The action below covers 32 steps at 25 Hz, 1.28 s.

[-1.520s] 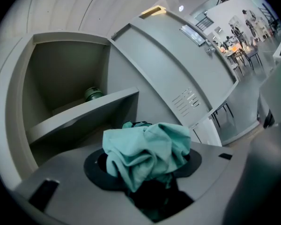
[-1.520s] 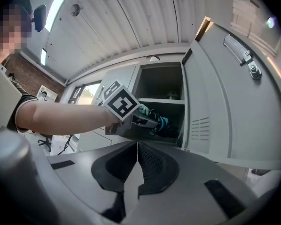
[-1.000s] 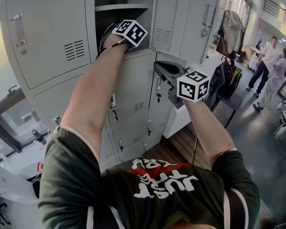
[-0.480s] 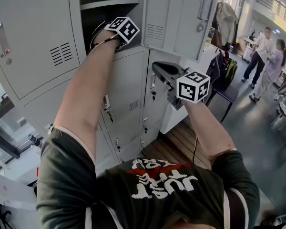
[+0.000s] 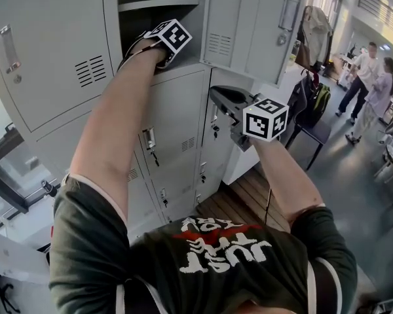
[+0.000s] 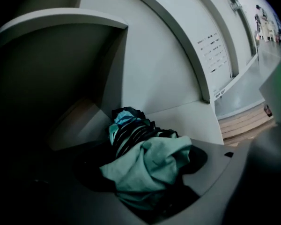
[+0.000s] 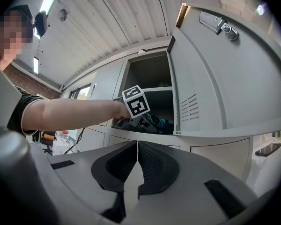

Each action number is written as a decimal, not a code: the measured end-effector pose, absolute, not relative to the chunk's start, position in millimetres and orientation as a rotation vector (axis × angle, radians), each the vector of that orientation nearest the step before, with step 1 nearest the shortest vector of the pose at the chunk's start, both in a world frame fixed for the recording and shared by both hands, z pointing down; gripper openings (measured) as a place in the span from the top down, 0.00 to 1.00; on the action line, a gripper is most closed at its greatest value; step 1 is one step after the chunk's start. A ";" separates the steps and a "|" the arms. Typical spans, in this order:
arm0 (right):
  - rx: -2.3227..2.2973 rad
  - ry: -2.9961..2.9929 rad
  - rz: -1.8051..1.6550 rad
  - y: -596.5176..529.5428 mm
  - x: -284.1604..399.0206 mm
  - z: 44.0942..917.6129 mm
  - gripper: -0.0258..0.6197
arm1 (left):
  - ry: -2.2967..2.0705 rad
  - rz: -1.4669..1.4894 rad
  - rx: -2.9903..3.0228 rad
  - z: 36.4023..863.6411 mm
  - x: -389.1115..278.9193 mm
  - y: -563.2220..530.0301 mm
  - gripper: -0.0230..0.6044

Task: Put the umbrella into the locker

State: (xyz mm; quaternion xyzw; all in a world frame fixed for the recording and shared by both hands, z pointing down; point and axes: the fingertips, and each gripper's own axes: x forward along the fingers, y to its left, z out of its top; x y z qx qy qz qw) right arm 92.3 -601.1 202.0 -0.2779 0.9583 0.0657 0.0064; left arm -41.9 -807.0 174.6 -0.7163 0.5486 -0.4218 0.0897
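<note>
Umbrella (image 6: 131,125): folded, teal and black. It is bunched between the left jaws, and its far end lies ahead of the jaw tips on the compartment floor, so it is already inside the locker (image 5: 187,69).
Left gripper (image 6: 150,177): jaws clamped on the umbrella's loose fabric bundle. The arm reaches into the open compartment.
Shelf (image 6: 61,20): above and to the left of the left jaws. The space ahead of the tips is dark, so its depth cannot be read.
Door (image 7: 215,93): standing open, to the right of the left jaws.
Right gripper (image 7: 137,165): jaws pressed together with nothing between them. It is held outside the locker, and the open compartment is ahead of and above its tips.
Step in hand (judged): setting the umbrella down in the compartment; release not yet made.
Method advised: let the bundle's weight rest on the floor and push it in until no cloth overhangs the front lip. Part the jaws fully, then draw straight back, keeping below the shelf.
Risk (judged): slack fabric may catch on a pad and be dragged out. Any overhang would foul the door.
</note>
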 end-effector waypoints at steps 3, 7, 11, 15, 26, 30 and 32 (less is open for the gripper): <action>-0.856 3.004 0.206 -600.3 87.8 202.2 0.91 | 1.621 -1.227 -2.195 171.1 -35.3 -790.8 0.35; -0.841 3.007 0.214 -598.0 84.0 200.4 0.91 | 1.604 -1.128 -2.316 164.7 -21.7 -772.8 0.23; -0.837 3.008 0.215 -597.2 82.2 200.5 0.91 | 1.614 -1.013 -2.349 160.1 -16.1 -757.8 0.20; -0.838 3.006 0.210 -598.5 82.6 200.5 0.91 | 1.606 -0.861 -2.382 152.0 -12.5 -747.0 0.20; -0.808 3.019 0.212 -596.1 69.8 201.3 0.91 | 1.524 -0.695 -2.498 143.5 -4.4 -723.2 0.20; -0.800 3.021 0.207 -596.2 68.2 202.3 0.91 | 1.478 -0.504 -2.607 130.6 -0.7 -711.0 0.20; -0.797 3.023 0.205 -596.7 67.2 203.1 0.91 | 1.465 -0.390 -2.620 121.6 -3.5 -703.2 0.20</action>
